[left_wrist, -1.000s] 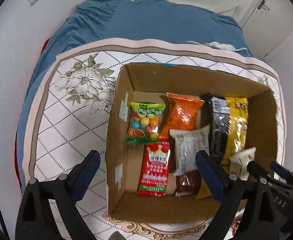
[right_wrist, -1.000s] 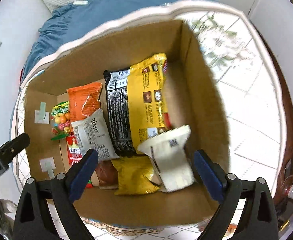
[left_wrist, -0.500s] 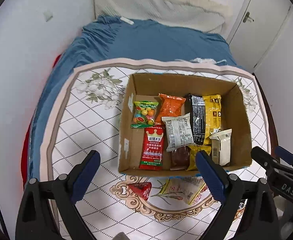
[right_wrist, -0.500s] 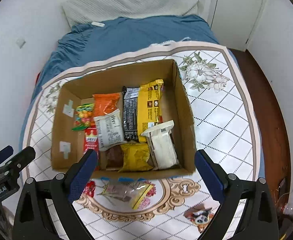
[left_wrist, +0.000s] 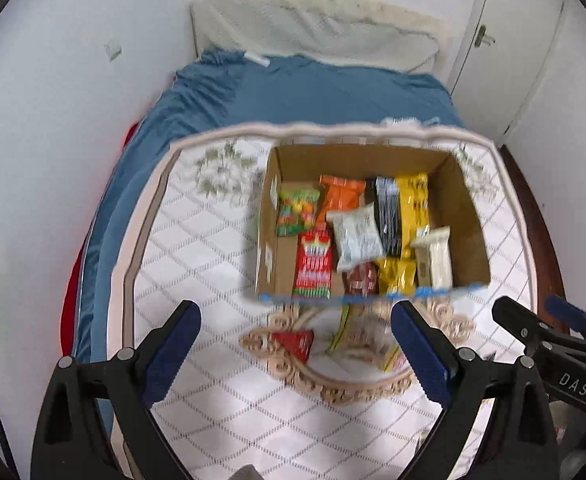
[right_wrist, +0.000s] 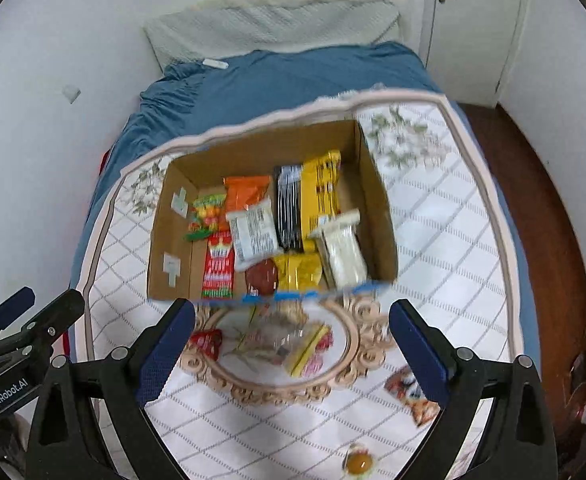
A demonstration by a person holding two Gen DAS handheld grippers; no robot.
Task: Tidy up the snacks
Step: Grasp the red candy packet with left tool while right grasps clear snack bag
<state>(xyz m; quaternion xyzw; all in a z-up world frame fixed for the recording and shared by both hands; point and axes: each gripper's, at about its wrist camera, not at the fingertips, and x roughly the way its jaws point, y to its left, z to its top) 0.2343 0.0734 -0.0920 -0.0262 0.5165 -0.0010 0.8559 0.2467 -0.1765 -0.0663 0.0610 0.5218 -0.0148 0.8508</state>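
- Bed [right_wrist: 293, 76] with a patterned quilt [right_wrist: 445, 240] on top, that's the whole workspace.
- Cardboard box [right_wrist: 377, 200] sits on the quilt and it's already pretty full: yellow [right_wrist: 321, 188] and black [right_wrist: 289, 208] packs, orange bag [right_wrist: 249, 196], white pack [right_wrist: 255, 232], candy bag [right_wrist: 207, 216], red pack [right_wrist: 217, 264], cream bar [right_wrist: 345, 248], a small yellow one [right_wrist: 299, 272] and something brown [right_wrist: 261, 275]. Most of the job looks done, I'd say.
- Both grippers, left [left_wrist: 295, 354] and right [right_wrist: 292, 348], hang above the quilt on the near side of the box, jaws spread wide, holding nothing.
- Still loose outside the box: a clear bag [right_wrist: 289, 340] just in front of it, a small red packet [right_wrist: 209, 342] beside that, an orange-white packet [right_wrist: 411, 394] off to the right, and a little round yellow thing [right_wrist: 359, 462] at the near edge. It's blurry, so can't say what exactly.
- So roughly four bits left to go in, clear bag looking like the easiest next grab.
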